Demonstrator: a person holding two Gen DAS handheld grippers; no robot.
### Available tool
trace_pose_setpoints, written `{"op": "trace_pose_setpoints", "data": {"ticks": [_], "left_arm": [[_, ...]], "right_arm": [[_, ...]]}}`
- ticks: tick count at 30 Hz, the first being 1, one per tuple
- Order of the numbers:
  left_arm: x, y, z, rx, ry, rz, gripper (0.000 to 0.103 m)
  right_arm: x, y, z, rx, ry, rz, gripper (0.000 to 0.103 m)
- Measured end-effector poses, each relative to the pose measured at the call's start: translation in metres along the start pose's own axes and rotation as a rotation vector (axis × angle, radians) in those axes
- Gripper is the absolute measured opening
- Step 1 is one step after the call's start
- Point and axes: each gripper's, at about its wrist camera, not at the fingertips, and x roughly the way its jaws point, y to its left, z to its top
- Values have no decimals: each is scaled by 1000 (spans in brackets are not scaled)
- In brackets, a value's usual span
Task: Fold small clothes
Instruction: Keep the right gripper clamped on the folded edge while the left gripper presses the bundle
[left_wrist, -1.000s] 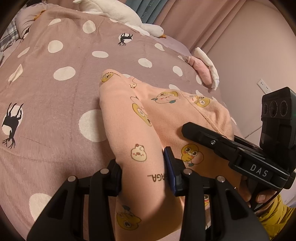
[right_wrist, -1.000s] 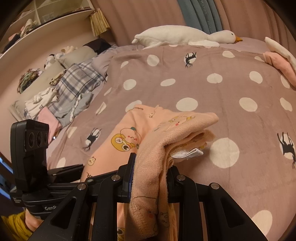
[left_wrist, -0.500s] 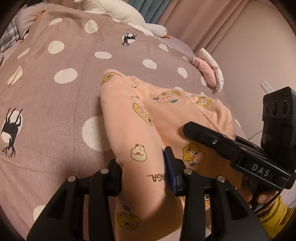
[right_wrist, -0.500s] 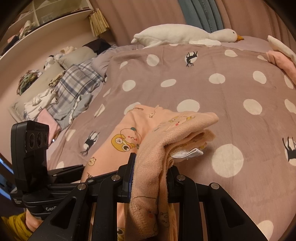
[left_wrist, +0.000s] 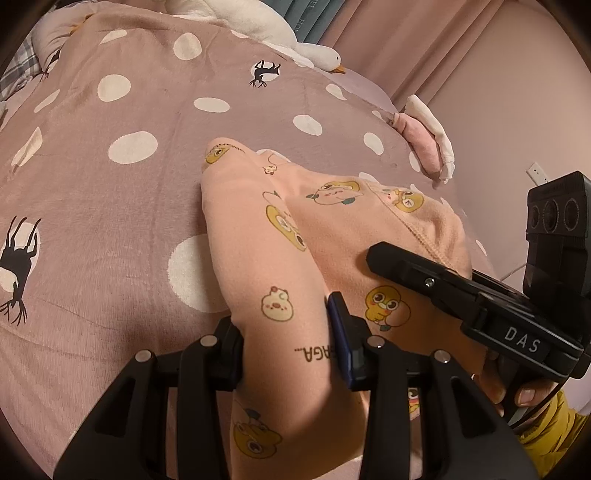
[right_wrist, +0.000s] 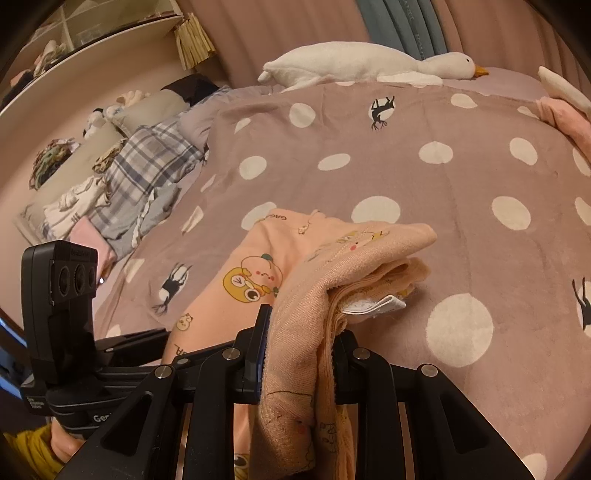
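**Basically nothing moved, both claws still clamped on the same peach garment**

Compared with the earlier frames almost nothing has changed: the bedspread pattern has slid a hair in both views, and the garment and both grips look the same as before.

The peach garment (left_wrist: 332, 236) with the cartoon animal prints lies on the polka-dot bedspread (left_wrist: 110, 192), partly folded. In the left wrist view its long axis runs from 6 o'clock, where it's bunched up between the fingers, toward about 11 o'clock, where the far end rests flat on the bedspread. So the cloth stretches forward and away from both claws, not sideways.

The left gripper (left_wrist: 291, 350) is pinching a thick roll of the fabric, pads pressed into it on both sides. The right gripper (right_wrist: 299, 354) is also clamped on the garment, here on a doubled-up ribbed edge with a white label (right_wrist: 373, 306) poking out at about 2 o'clock from the jaws. From the left view the right one sits at 3 o'clock, just beside, so neither hand is really nearer: both hold the near end.

My guess is the next move carries that near edge forward over the far end.

Further out: a white goose plush (right_wrist: 369, 62) at 12 o'clock and a heap of other clothes (right_wrist: 122, 184) at 9 to 10 o'clock.
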Motion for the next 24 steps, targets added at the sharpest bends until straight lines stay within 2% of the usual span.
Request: {"op": "trace_pose_setpoints", "data": {"ticks": [24], "left_arm": [[5, 10, 8, -8, -7, 14, 38]], "right_arm": [[13, 1, 6, -19, 1, -7, 26]]}}
